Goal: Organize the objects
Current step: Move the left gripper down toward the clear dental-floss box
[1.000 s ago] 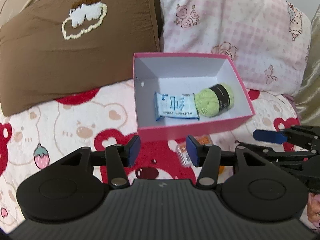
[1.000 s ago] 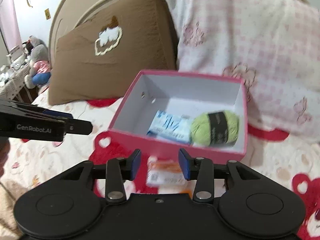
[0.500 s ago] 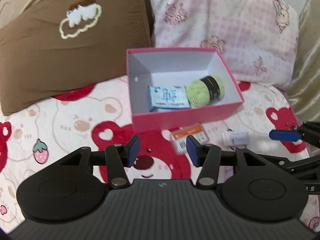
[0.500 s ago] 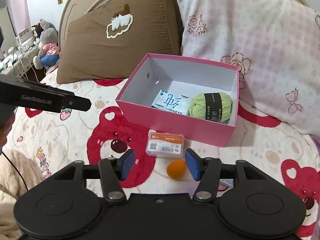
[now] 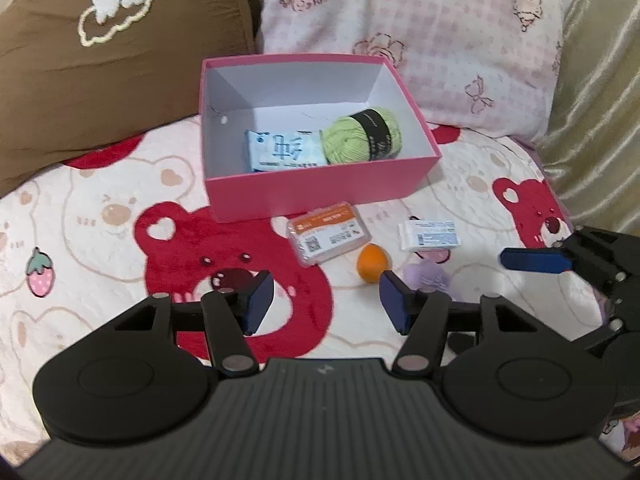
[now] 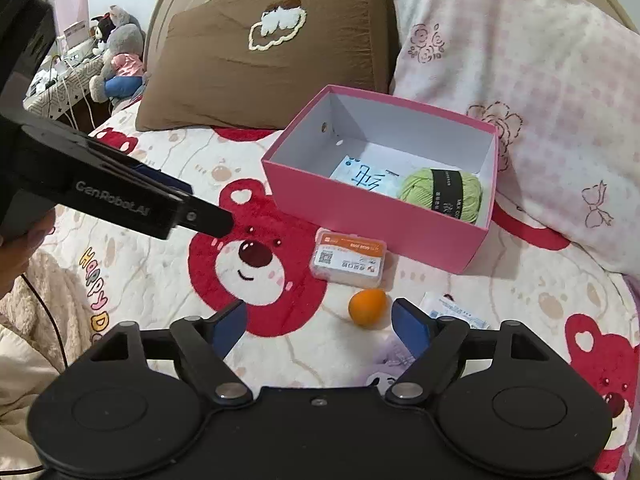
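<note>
Left gripper (image 5: 326,300): mine, held over the red bear print of the blanket; its jaws have just been opening and stand apart with only blanket between the blue pads.
Right gripper (image 6: 320,326): mine too, jaws just been opening, now spread wide, nothing clamped; the orange ball shows in the gap beyond the pads, untouched.
Pink cardboard box (image 5: 320,196): open-topped, white inside, sitting on the blanket in front of 2 pillows.
Inside the box: a flat pale-blue tissue packet (image 5: 282,152) lying beside a green yarn ball with a black paper band (image 5: 362,138); the 2 touch.
Clear plastic case with an orange label (image 5: 330,234): on the blanket just in front of the box's near wall, outside it.
Small orange ball (image 6: 368,306): on the blanket, just beyond the case toward me, near my right gripper's right pad.
White labelled sachet (image 5: 430,234): flat on the blanket, to the right of the case, apart from it.
Lilac soft item (image 5: 426,276): partly hidden behind my left gripper's right finger; I cannot tell what it is.
Bear-print blanket (image 6: 160,280): cream with red bears, under everything.
Pillows: a brown pillow with a cloud patch (image 5: 100,60) on the left, a pink checked pillow (image 5: 420,40) on the right, both behind the box.
</note>
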Tool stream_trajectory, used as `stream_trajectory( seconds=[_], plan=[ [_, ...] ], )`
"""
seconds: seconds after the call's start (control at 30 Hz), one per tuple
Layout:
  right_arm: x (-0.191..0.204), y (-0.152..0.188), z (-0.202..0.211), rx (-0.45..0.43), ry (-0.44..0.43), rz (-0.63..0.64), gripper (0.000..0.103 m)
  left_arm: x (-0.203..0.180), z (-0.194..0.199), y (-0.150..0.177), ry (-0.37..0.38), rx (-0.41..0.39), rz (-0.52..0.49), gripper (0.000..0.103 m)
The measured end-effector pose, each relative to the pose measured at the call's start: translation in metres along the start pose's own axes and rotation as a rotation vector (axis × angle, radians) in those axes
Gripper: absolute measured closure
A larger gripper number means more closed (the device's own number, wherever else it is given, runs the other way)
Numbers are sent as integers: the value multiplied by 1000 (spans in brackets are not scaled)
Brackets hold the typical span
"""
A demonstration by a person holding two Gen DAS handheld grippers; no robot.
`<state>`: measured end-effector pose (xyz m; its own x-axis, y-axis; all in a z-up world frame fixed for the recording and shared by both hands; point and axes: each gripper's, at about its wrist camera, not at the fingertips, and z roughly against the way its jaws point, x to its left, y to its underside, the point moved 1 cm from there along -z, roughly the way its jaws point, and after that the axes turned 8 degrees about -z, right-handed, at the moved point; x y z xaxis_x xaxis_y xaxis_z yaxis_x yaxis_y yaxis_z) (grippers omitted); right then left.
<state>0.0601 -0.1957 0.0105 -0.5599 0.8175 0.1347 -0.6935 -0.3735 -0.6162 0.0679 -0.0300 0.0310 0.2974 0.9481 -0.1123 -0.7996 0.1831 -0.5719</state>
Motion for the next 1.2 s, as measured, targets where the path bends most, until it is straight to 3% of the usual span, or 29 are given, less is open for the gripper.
stream_trajectory(
  seconds=[0.37,0.57,0.97,1.1,1.2],
  plan=[
    [-4,14,-34,29,-55,-24,16,4,-54,5,113,98,106,37],
    [-6,19,-57,-9,-19,-18,16,18,-76,6,56,94,146,36],
    [-28,17,-116,-51,-10,-70,16,28,-102,8,66,97,167,36],
    [-31,18,-131,-97,57,-43,16,28,-117,7,58,84,181,36],
    [-34,18,-141,-84,34,-36,16,30,-126,5,50,58,187,36]
  ],
)
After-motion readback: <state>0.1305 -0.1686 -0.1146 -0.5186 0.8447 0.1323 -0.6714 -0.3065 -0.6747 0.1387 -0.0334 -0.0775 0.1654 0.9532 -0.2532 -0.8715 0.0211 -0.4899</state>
